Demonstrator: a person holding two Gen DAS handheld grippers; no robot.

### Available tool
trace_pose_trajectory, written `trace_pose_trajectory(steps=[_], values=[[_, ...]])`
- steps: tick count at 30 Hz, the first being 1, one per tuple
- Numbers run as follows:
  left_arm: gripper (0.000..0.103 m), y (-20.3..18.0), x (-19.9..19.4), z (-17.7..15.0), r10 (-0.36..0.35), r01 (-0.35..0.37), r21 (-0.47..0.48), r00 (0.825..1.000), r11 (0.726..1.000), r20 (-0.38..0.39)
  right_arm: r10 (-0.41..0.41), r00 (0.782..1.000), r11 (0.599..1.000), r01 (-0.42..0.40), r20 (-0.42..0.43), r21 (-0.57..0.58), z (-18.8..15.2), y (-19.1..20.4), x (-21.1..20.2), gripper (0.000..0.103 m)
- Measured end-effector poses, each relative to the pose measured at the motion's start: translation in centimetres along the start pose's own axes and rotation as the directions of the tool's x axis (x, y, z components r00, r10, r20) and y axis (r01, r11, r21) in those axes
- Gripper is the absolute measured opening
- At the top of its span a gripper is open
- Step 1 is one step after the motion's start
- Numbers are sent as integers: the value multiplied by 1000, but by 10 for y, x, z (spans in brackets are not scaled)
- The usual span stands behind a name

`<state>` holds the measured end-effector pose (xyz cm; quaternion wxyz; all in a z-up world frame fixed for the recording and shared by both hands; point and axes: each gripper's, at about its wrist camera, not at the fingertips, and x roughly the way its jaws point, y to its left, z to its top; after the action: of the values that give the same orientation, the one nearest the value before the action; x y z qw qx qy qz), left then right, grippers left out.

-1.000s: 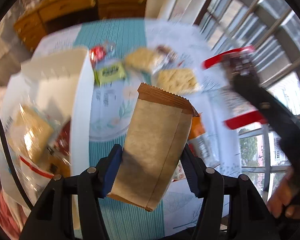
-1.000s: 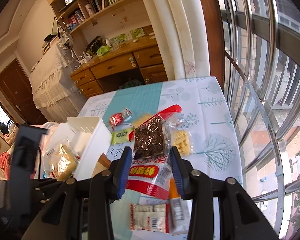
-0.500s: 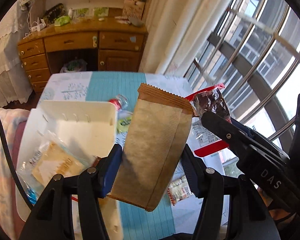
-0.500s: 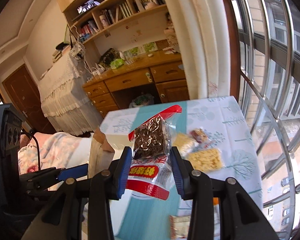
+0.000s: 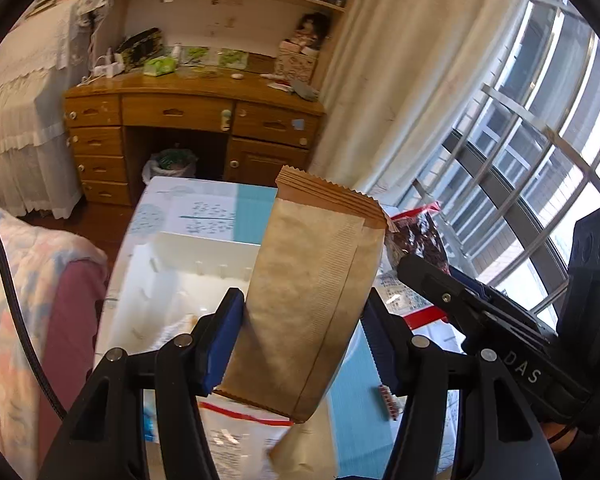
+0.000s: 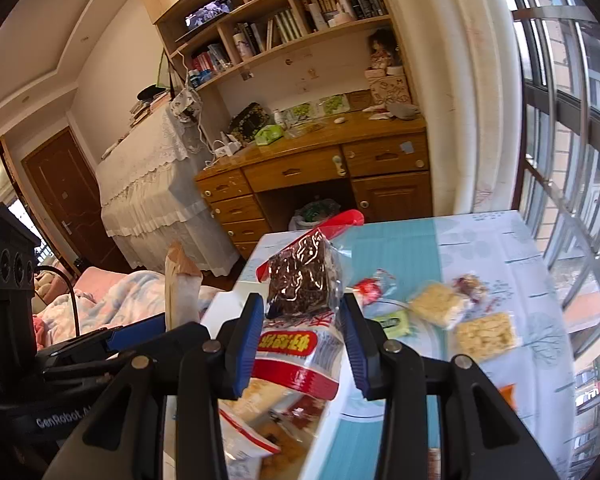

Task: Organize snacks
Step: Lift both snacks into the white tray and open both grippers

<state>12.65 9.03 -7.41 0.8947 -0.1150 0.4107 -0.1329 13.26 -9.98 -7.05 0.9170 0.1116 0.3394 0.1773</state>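
Note:
My left gripper (image 5: 302, 336) is shut on a brown paper snack bag (image 5: 312, 280), held upright above the white storage box (image 5: 188, 276). My right gripper (image 6: 302, 344) is shut on a clear packet of dark brown snack with a red and white label (image 6: 300, 320). That packet (image 5: 418, 236) shows to the right in the left wrist view, just beyond the brown bag. The brown bag's edge (image 6: 182, 288) shows at the left of the right wrist view, in the left gripper (image 6: 112, 338). Snack packets (image 6: 256, 424) lie in the box below.
On the patterned tablecloth (image 6: 500, 248) lie two pale cracker packets (image 6: 486, 334), a green packet (image 6: 392, 322) and a red wrapped sweet (image 6: 370, 290). A wooden desk (image 5: 192, 120) stands beyond the table. A bed (image 5: 24, 276) is at the left, a barred window (image 5: 540, 152) at the right.
Both grippers have risen and moved left with their packets. The views now look over the box towards the desk, where the table's loose snacks filled them before.

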Motion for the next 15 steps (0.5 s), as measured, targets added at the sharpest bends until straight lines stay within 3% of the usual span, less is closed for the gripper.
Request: trace_pose_trajectory(steps=[8, 15], values=[[58, 56, -8, 3, 28, -28, -48, 1000, 998, -9, 17, 1000, 1000, -17, -5, 3, -7, 34, 22, 41], [61, 74, -1, 0, 58, -62, -53, 996, 997, -66, 12, 1000, 999, -11, -21, 31, -13, 46, 32, 46]])
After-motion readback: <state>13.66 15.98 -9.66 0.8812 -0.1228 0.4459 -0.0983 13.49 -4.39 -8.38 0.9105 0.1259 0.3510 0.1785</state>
